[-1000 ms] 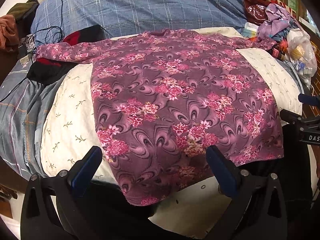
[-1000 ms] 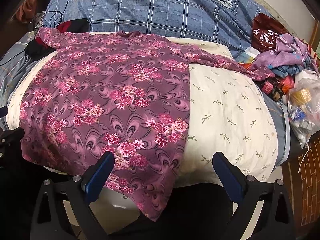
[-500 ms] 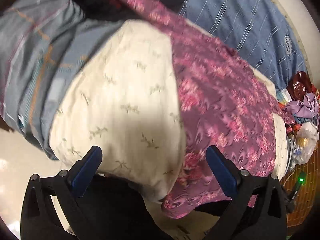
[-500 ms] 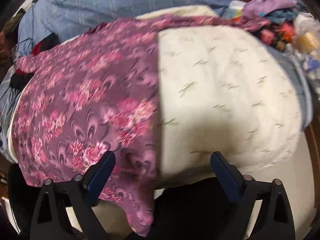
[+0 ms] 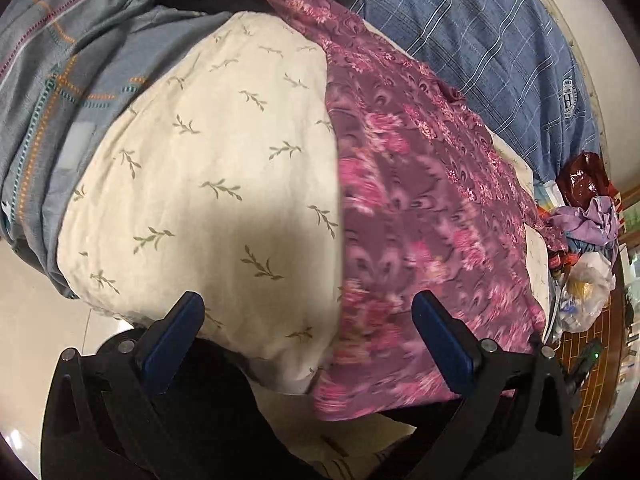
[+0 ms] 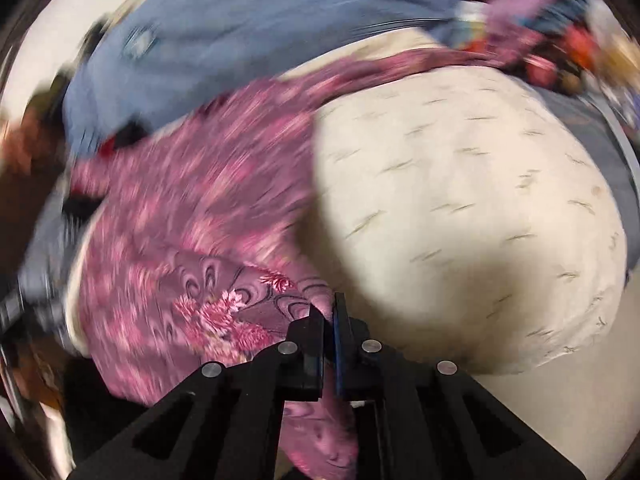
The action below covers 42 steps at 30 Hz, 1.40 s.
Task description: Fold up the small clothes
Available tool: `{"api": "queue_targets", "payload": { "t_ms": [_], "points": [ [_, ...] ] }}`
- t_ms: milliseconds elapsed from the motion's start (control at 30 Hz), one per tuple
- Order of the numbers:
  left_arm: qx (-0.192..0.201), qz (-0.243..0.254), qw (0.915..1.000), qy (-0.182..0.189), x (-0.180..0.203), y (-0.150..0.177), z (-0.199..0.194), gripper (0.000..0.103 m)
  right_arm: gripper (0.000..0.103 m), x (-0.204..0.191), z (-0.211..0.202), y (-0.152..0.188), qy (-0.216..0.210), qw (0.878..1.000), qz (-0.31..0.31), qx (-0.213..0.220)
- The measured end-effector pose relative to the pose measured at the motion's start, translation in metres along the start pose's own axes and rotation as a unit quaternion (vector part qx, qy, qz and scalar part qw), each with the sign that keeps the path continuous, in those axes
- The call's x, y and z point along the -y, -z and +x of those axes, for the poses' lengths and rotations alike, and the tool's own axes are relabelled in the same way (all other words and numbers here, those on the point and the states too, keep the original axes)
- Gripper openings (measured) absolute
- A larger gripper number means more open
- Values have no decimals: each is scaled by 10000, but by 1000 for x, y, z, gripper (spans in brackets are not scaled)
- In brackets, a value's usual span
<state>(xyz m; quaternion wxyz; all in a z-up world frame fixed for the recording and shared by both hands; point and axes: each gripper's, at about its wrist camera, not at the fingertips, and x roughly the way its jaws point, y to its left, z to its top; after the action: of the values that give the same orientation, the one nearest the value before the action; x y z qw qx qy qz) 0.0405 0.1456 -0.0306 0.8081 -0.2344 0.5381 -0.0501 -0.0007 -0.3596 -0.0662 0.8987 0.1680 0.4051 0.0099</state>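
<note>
— Lying across a cream pillow [image 5: 208, 184] printed with small green sprigs: one purple floral garment [image 5: 420, 208], pink blooms on a swirled ground. It covers one side of the pillow, and its hem hangs over the near edge. Agreed?

— Agreed. Its hem corner is pinched by the right gripper [image 6: 328, 316], whose jaws have just been closing and now stand pressed together with a fold of the purple cloth between the pads; more of it hangs below the fingers.

— And the left gripper [image 5: 306, 336]?

— Jaws spread wide, blue pads apart, nothing held. It hangs above the near edge, straddling the line where the garment's side edge meets bare pillow; whether a pad touches fabric I cannot tell.

— Surroundings?

— Beneath the pillow, a grey bedcover [image 5: 68, 92] with orange and teal stitched lines. Beyond it, a blue checked quilt [image 5: 488, 40] with round crests. At the far end, a heap: lilac crumpled cloth [image 5: 588, 220], a dark red shiny bag [image 5: 582, 176], a clear plastic bag [image 5: 588, 284]. The right view is heavily blurred.
</note>
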Motion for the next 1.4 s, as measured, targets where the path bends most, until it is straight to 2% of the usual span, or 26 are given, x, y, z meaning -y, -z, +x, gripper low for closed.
{"api": "queue_targets", "payload": {
  "t_ms": [100,233,267,300,333,367,400,467,567,633,733,800,833,900,933,967,1033,1100,1167,1233,1300,1333,1400],
  "points": [
    [-127,-41,9998,176,6,3,6,103,3,16,9,-10,-75,9990,441,-40],
    [-338,-115,9979,534,17,10,23,103,4,11,16,-5,48,9992,357,-168],
    [-401,-148,9974,588,21,12,29,99,4,10,17,-3,46,9992,359,-188],
    [-460,-142,9973,563,25,15,35,90,4,10,18,-2,56,9991,370,-195],
    [-412,-70,9984,383,29,18,37,87,4,11,19,0,44,9991,378,-210],
    [-266,79,9995,176,36,21,35,72,4,12,19,1,18,9989,397,-234],
    [-183,260,9993,173,42,24,33,11,4,12,18,2,-11,9988,425,-228],
    [-363,202,9985,362,44,25,33,3,4,13,21,0,-32,9989,420,-196],
    [-94,187,9990,401,45,22,7,3,4,9,15,-2,-49,9994,308,-143],
    [192,117,9982,558,41,15,-26,3,4,0,6,-6,-309,9990,326,-71],
    [740,124,9970,170,39,2,-82,3,4,-12,-18,-8,-976,9945,389,21],
    [772,199,9966,-210,35,-2,-101,5,4,-20,-25,-7,-1196,9921,376,2],
    [664,259,9963,-473,31,-4,-101,8,4,-23,-23,-5,-1066,9938,303,-30],
    [615,279,9952,-714,15,-6,-96,36,4,-20,-10,0,-738,9966,254,-270],
    [596,259,9946,-806,6,-6,-92,41,4,-14,1,5,-525,9966,332,-535],
    [544,208,9944,-883,-1,-7,-85,42,4,-7,10,10,-402,9955,450,-733],
    [305,154,9968,-720,-12,-7,-67,42,9,2,16,16,-292,9938,639,-861],
    [51,35,9989,-454,-13,-8,-49,43,10,5,12,14,-169,9942,705,-789],
    [-69,3,9996,-266,-6,-8,-34,44,11,8,4,5,-214,9951,804,-539],
    [-130,89,9998,-135,5,-7,-21,44,16,7,1,-4,-258,9955,824,-383],
    [-174,209,9994,-217,18,-6,-6,44,36,6,4,-12,-287,9956,846,-281],
    [-169,315,9989,-319,24,-5,0,44,40,4,9,-12,-289,9955,849,-291],
    [-156,452,9968,-642,31,-4,11,43,41,-3,22,-12,-323,9954,812,-385]
  ]
}}
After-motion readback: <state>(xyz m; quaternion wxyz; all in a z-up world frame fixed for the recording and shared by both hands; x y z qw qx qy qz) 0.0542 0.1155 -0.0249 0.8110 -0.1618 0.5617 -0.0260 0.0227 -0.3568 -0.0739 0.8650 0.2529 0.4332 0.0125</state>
